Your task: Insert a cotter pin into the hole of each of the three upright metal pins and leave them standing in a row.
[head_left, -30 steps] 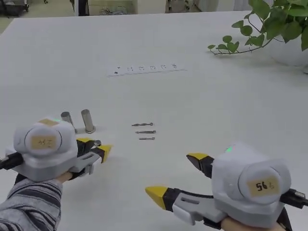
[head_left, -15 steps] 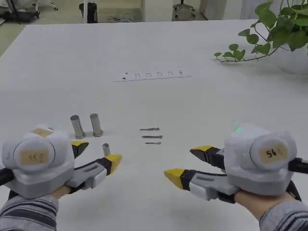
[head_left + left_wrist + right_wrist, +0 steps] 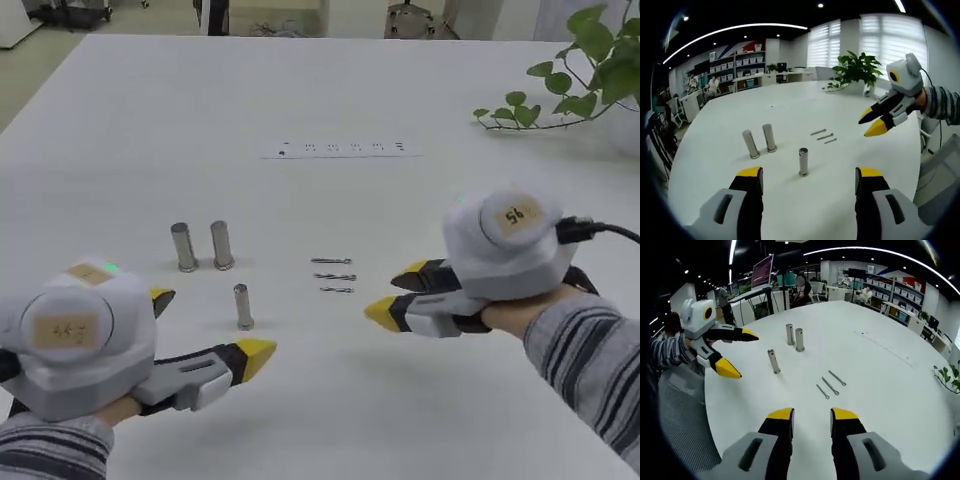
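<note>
On the white table (image 3: 120,130) the head view showed three metal pins upright. The left rear pin (image 3: 182,247) and the right rear pin (image 3: 221,245) stood just beside each other, and the front pin (image 3: 243,306) stood apart from them, nearer the person. To their right three cotter pins (image 3: 335,277) lay loose and parallel in a short stack, well apart from every metal pin. A flush socket strip (image 3: 340,150) sat farther back, with a potted plant (image 3: 575,70) at the far right corner.

The left gripper (image 3: 211,323) hovered near the front pin with its jaws spread wide and nothing between them. Its own view set that pin between the two yellow tips, ahead of them and not touching either. That view also took in the other gripper raised above the table beyond the cotter pins, and window blinds behind the plant.

The right gripper (image 3: 393,292) hung just right of the cotter pins, its jaws parted by a narrower gap and empty. Its own view looked across the cotter pins to the metal pins, with people at desks beyond the table edge.
</note>
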Motion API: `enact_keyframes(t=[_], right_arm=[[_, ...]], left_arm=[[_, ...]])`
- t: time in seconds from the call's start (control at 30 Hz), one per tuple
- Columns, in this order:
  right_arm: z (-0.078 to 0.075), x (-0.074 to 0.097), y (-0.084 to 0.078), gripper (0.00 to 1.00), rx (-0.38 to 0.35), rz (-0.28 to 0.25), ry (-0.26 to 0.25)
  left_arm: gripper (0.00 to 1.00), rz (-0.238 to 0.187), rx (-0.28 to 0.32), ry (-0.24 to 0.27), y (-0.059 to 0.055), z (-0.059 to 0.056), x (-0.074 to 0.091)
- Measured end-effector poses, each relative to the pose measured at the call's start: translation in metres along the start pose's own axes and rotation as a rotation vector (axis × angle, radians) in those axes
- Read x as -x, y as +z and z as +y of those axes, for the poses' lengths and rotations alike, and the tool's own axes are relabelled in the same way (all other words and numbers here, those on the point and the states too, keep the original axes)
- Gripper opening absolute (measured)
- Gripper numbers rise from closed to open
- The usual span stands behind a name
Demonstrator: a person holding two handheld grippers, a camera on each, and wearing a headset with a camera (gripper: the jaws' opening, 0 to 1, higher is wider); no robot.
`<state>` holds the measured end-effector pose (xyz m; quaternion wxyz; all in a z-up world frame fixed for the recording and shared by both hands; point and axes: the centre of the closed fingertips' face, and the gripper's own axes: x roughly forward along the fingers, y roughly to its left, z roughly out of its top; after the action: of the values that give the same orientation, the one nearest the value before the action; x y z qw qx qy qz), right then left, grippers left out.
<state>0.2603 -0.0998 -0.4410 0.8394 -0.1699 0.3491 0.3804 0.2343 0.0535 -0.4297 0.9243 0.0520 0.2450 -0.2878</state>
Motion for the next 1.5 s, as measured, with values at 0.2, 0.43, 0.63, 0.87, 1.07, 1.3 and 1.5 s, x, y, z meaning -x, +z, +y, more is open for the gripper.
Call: enact_keyframes(t=[0.2, 0.43, 0.63, 0.87, 1.07, 1.3, 1.5], right_arm=[[0.000, -0.018, 0.005, 0.22, 0.058, 0.059, 0.052], [-0.011, -0.042, 0.004, 0.19, 0.106, 0.128, 0.068], [-0.016, -0.057, 0.006, 0.15, 0.076, 0.151, 0.089], [-0.020, -0.069, -0.001, 0.11, 0.094, 0.203, 0.110], [-0.018, -0.072, -0.005, 0.06, 0.115, 0.247, 0.129], [-0.020, -0.072, -0.005, 0.00, 0.217, 0.270, 0.111], [-0.018, -0.071, -0.005, 0.00, 0.230, 0.279, 0.115]], left_arm=[[0.80, -0.024, 0.030, 0.005, -0.003, 0.003, -0.001], [0.88, -0.012, 0.007, 0.011, -0.007, 0.003, 0.000], [0.92, -0.025, -0.010, -0.014, -0.005, -0.002, 0.000], [0.94, -0.009, -0.020, -0.021, -0.007, -0.005, -0.001], [0.94, 0.008, -0.021, -0.012, -0.011, -0.002, -0.002], [0.90, 0.020, -0.025, -0.001, -0.014, 0.001, -0.003], [0.86, 0.025, -0.026, -0.012, -0.015, -0.001, -0.002]])
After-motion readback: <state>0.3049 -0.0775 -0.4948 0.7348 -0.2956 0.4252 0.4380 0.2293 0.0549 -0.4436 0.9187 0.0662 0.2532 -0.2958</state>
